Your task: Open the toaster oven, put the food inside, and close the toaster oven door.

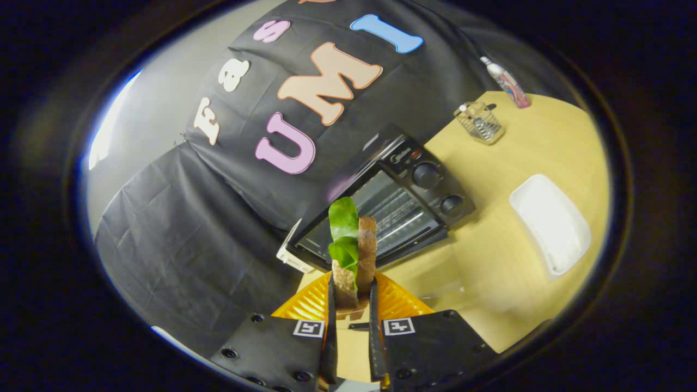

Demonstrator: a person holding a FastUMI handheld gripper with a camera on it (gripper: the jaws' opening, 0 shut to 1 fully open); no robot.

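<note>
My tongs (351, 305) pinch the brown-bread sandwich with green lettuce (354, 256) upright, lined up for the open black toaster oven (392, 201) beyond.

Sandwich (354, 256) upright between gripper (352, 296) fingers, both pressing its sides. Toaster oven (392, 204) just beyond sandwich, on table (501, 261), backed against booth wall. Tray (550, 223) right of oven, well apart. Wire basket (480, 122) and bottle (506, 83) beyond oven, near table's far edge.

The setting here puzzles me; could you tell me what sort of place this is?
Probably a staged kitchen booth: a toaster oven on a wooden table, a black cloth wall behind. The gripper holds a sandwich.
</note>
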